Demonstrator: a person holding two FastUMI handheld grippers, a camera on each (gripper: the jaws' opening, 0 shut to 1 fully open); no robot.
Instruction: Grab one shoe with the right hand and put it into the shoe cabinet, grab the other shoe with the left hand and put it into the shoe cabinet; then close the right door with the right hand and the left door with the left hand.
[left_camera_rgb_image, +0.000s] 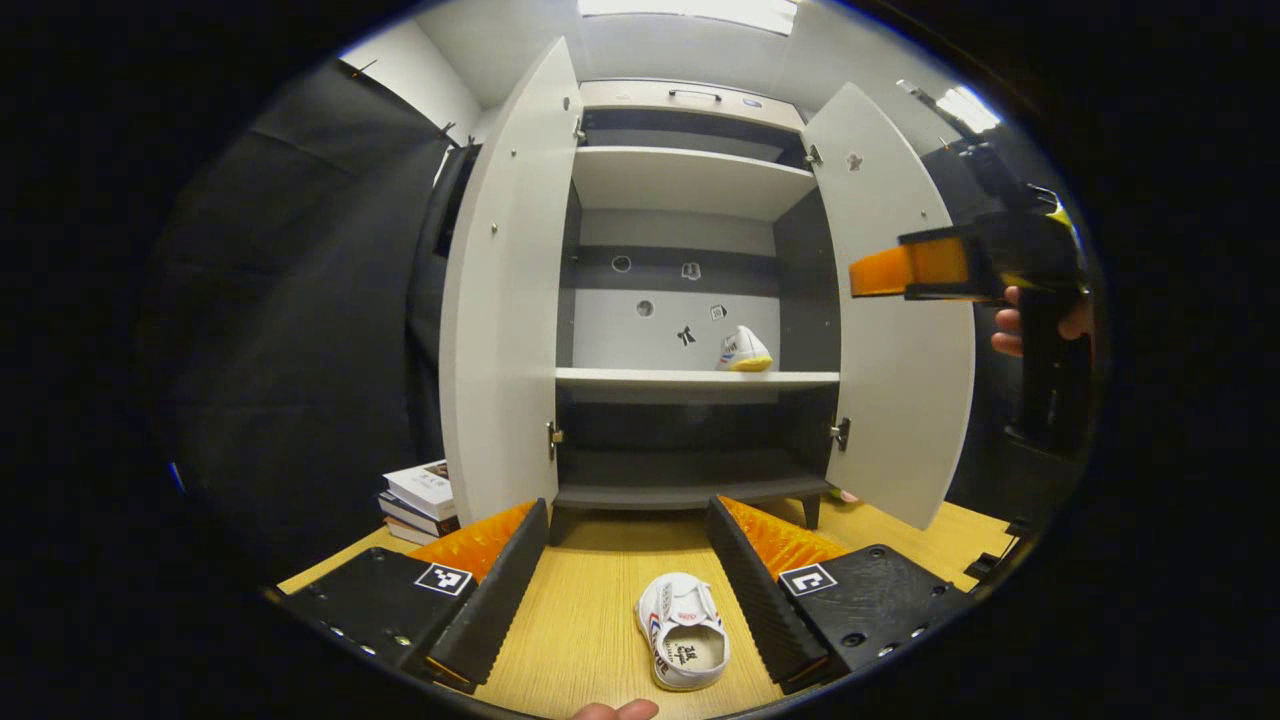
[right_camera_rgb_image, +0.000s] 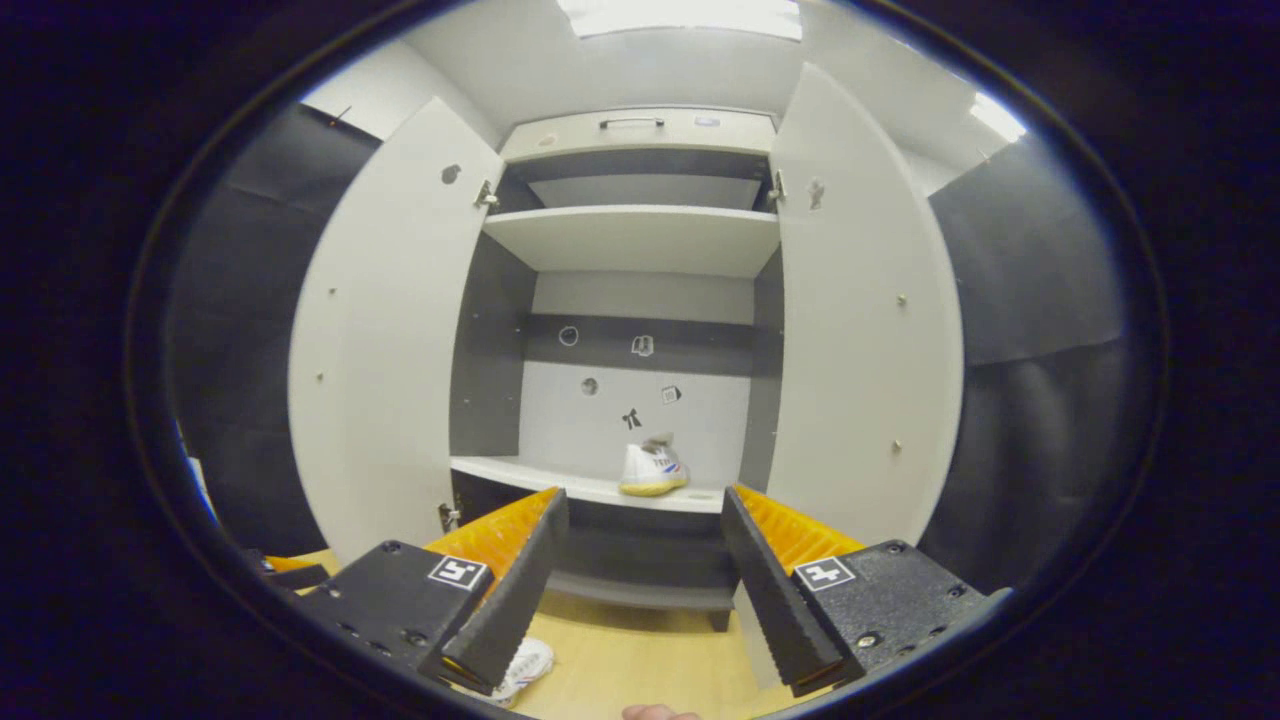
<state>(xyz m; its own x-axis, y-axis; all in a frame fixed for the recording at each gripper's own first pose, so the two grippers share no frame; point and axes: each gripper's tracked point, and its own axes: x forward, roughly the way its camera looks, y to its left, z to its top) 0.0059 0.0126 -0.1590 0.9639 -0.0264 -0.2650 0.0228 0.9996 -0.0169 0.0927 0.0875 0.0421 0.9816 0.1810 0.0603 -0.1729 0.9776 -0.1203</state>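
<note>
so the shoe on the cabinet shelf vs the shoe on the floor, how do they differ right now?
Place: the shelf shoe sits inside the shoe cabinet on its middle shelf; the floor shoe lies on the wooden floor in front, between the left gripper fingers.
Pose: the shelf shoe shows one end on; the floor shoe shows its opening and insole from above.
Shared: both white with red and blue side stripes, ungripped.

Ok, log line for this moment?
shoe on shelf placed | shoe on floor waiting | left gripper open above it | right gripper open | doors open
</note>
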